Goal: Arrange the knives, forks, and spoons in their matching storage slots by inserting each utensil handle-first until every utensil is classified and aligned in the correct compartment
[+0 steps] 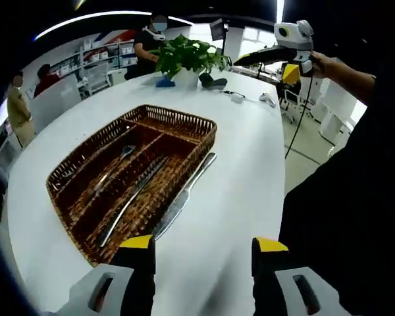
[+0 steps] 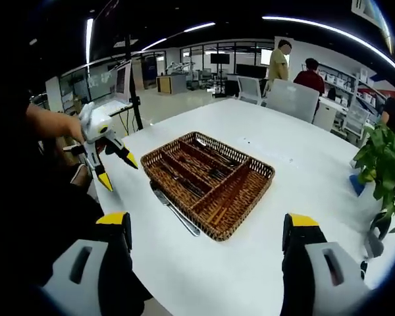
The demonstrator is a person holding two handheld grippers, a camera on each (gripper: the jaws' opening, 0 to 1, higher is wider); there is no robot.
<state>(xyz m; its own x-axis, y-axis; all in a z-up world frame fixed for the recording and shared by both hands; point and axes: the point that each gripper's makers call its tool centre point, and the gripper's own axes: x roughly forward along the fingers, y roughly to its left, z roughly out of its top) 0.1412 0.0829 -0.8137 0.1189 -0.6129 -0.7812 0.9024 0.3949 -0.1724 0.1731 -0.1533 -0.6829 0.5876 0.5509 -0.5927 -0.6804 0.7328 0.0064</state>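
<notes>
Left gripper [image 1: 204,253]: your jaws stand apart, empty, above the white table [image 1: 250,164].
Right gripper [image 2: 207,230]: released too — nothing held.
Wicker tray [image 1: 128,181]: utensils lie in its slots.
Knife [image 1: 184,195]: outside, just beside the tray wall.
Surroundings: potted plant [image 1: 187,56] at the far edge; people beyond.

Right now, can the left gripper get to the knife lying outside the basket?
Probably yes. The knife lies on the bare table beside the basket, just ahead of the left gripper, whose jaws are open with nothing between.
</notes>
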